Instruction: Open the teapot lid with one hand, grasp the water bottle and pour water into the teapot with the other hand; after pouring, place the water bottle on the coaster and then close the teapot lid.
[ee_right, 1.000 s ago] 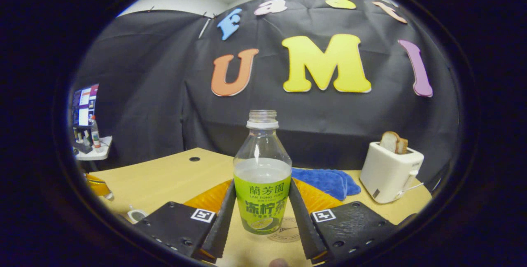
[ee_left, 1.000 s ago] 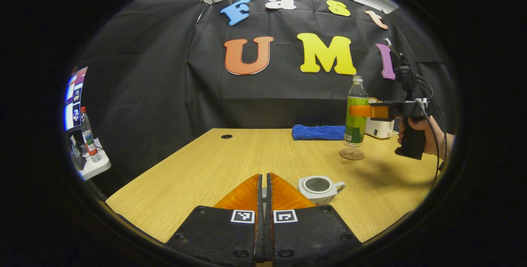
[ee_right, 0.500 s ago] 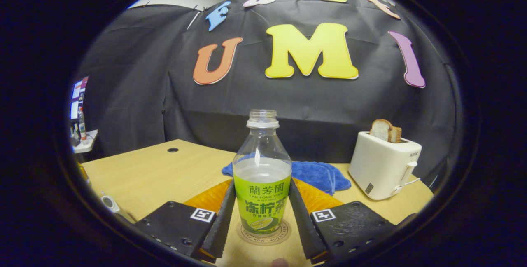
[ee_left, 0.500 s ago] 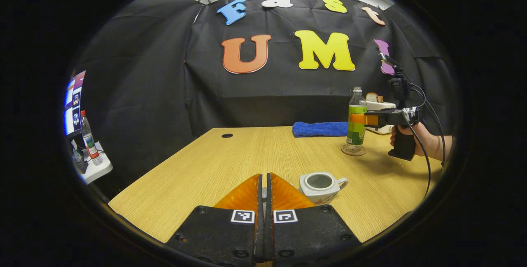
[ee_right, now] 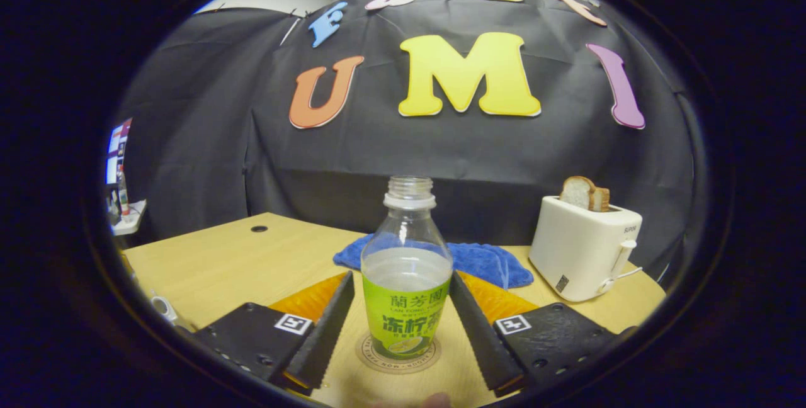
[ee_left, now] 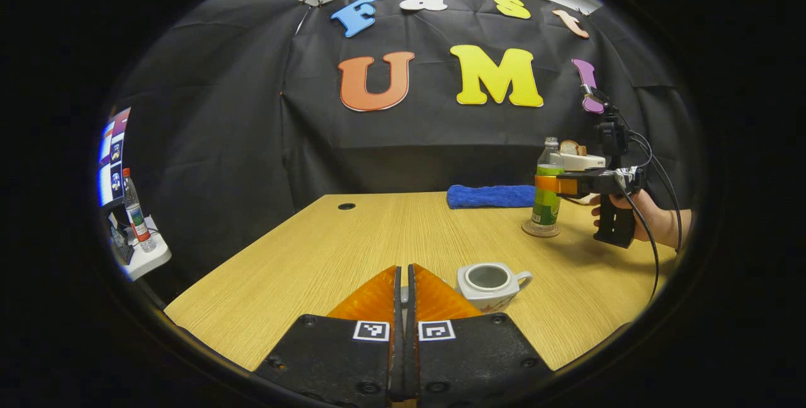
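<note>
My right gripper [ee_right: 400,320] stands open around the half-full, uncapped water bottle [ee_right: 406,282] on its coaster [ee_right: 371,357]. Left gripper [ee_left: 403,307] closed; whether it holds anything, I cannot tell. Teapot [ee_left: 491,282] probably ceramic, fragile.

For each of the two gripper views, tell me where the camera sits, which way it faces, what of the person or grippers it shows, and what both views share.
Left gripper view: rides the left gripper, jaws shut, facing across the table toward the open teapot; farther off, the right gripper and a hand.
Right gripper view: rides the right gripper, jaws spread beside the water bottle standing on the coaster; toaster behind.
Shared: water bottle, coaster, blue cloth, toaster, table.
</note>
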{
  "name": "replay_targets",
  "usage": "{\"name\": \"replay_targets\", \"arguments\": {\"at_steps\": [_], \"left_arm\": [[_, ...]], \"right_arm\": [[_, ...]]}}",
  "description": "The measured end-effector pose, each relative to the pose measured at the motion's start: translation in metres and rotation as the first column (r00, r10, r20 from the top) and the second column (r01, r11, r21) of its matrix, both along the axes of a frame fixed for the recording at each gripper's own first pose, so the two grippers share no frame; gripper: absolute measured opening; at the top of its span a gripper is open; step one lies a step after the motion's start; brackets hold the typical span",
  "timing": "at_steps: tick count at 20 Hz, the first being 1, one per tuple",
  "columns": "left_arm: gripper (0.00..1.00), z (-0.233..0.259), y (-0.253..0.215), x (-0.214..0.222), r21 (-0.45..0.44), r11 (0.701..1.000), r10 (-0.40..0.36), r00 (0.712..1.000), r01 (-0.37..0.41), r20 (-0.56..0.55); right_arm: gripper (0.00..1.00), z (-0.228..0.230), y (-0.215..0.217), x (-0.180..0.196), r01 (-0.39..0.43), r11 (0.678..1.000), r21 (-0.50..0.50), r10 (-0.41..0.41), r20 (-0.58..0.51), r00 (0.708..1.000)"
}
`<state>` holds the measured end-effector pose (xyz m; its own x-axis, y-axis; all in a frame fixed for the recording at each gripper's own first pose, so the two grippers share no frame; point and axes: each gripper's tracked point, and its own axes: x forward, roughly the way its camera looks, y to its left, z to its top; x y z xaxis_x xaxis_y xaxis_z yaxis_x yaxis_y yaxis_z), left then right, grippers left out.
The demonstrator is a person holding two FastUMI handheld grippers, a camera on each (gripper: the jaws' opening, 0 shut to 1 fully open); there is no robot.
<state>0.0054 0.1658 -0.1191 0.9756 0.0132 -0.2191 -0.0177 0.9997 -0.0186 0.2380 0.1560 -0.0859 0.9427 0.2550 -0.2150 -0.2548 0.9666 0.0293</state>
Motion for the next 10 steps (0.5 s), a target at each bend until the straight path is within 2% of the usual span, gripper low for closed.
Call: {"name": "replay_targets", "arguments": {"at_steps": [1, 2, 6, 10], "left_arm": [[0.03, 0.001, -0.002, 0.0, -0.001, 1.0, -0.003, 1.0, 0.003, 0.002], [0.03, 0.002, -0.003, 0.0, -0.001, 1.0, -0.005, 1.0, 0.005, 0.004], [0.03, 0.008, -0.012, 0.002, -0.002, 1.0, -0.016, 1.0, 0.016, 0.016], [0.02, 0.019, -0.033, 0.008, -0.008, 0.999, -0.032, 0.999, 0.032, 0.041]], "right_arm": [[0.97, 0.003, -0.001, -0.004, 0.001, 1.0, -0.001, -0.001, 0.004, 1.0], [0.98, 0.007, -0.001, -0.008, -0.006, 1.0, 0.006, 0.006, 0.01, 1.0], [0.98, 0.016, -0.015, -0.037, -0.002, 1.0, 0.028, 0.002, 0.012, 1.0], [0.98, 0.019, -0.05, -0.094, 0.0, 1.0, 0.005, 0.0, 0.018, 1.0]]}}
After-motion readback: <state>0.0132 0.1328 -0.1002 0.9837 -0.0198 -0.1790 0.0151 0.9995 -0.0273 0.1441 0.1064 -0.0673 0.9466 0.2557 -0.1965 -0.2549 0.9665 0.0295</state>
